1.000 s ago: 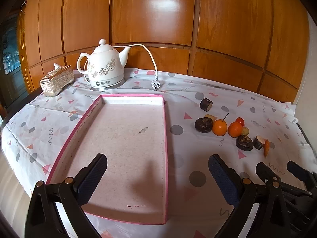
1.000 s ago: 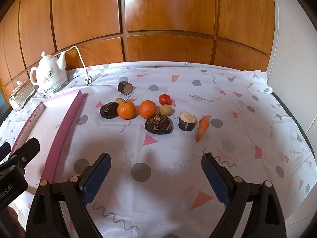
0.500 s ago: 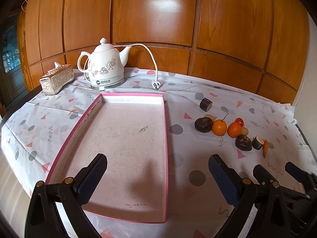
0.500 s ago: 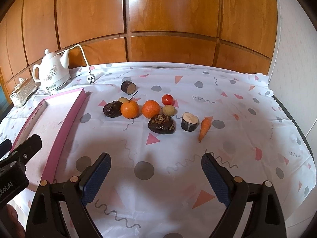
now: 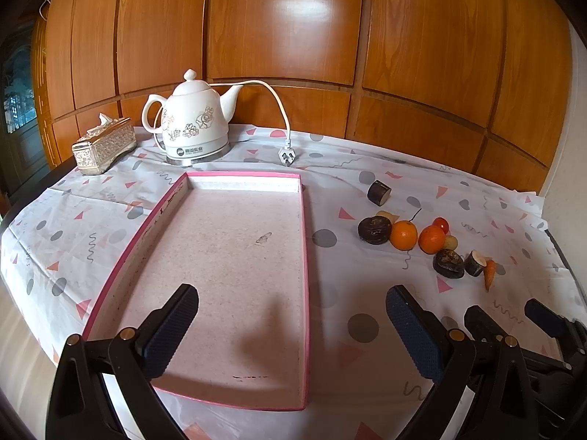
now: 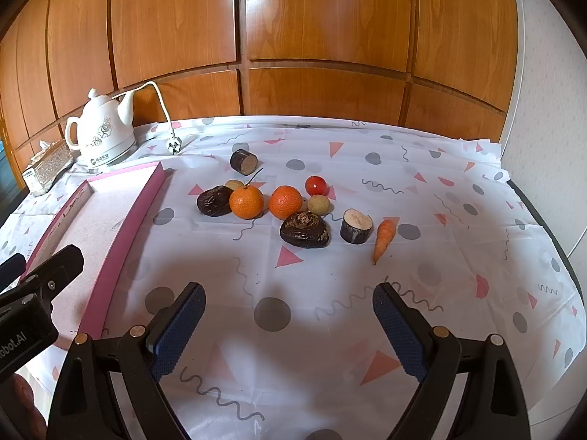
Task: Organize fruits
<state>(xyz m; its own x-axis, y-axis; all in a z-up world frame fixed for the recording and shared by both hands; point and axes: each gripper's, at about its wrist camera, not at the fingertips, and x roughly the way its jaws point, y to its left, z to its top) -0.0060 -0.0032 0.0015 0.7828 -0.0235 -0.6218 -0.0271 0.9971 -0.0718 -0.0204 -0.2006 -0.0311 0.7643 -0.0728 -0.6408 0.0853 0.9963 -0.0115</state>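
A shallow pink-rimmed tray [image 5: 303,256] lies on the table, with nothing in it; its right wall also shows in the right wrist view [image 6: 128,227]. To its right lies a cluster: two oranges [image 6: 246,202] [image 6: 285,202], a red tomato [image 6: 316,185], a carrot [image 6: 383,239], dark lumpy pieces [image 6: 304,230] [image 6: 214,201] and cut dark chunks [image 6: 356,226] [image 6: 244,161]. My left gripper [image 5: 291,321] is open and empty over the tray's near end. My right gripper [image 6: 288,317] is open and empty, short of the cluster.
A white kettle [image 5: 194,124] with a loose cord and plug [image 5: 285,156] stands at the back left, beside a tissue box [image 5: 103,145]. Wood panelling backs the table. The patterned tablecloth [image 6: 458,198] drops off at the right edge.
Both grippers have drifted slightly; the fruit cluster sits a little lower and closer in the right wrist view. Both stay open and nothing on the table has moved.
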